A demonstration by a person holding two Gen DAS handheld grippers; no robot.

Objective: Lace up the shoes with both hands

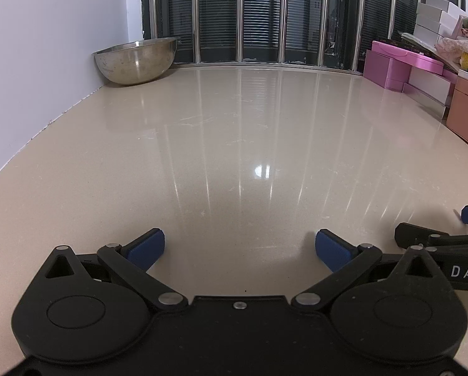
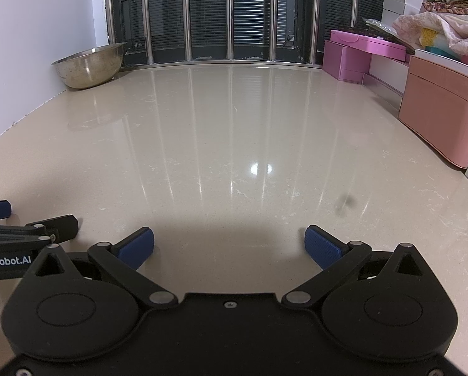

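1. Left gripper [image 1: 240,247]: jaws spread wide, blue pads [image 1: 147,249] far apart, nothing between them; bare counter [image 1: 234,144] alone in the gap, pads apparently low over it, contact not discernible.
2. Right gripper [image 2: 229,246]: jaws likewise spread wide, blue pads [image 2: 323,247] holding nothing; same pale counter [image 2: 234,131] beneath.
3. Relative placement: side by side at the near edge of the counter, the right gripper's black linkage and one blue pad showing at the right border of the left wrist view, the left gripper's linkage at the left border of the right wrist view; close together, touching or not indeterminate.
4. Shoe and lace: visible in neither view; location not determinable.
5. Steel bowl [image 1: 136,61]: far left corner of the counter, tilted against the white wall [image 1: 45,47].
6. Pink boxes [image 2: 359,58]: along the far right side of the counter, a larger salmon box [image 2: 444,116] nearer, folded fabrics [image 2: 444,28] and white cartons stacked above.
7. Barred window [image 2: 234,15]: behind the far edge of the counter, blinds lowered.
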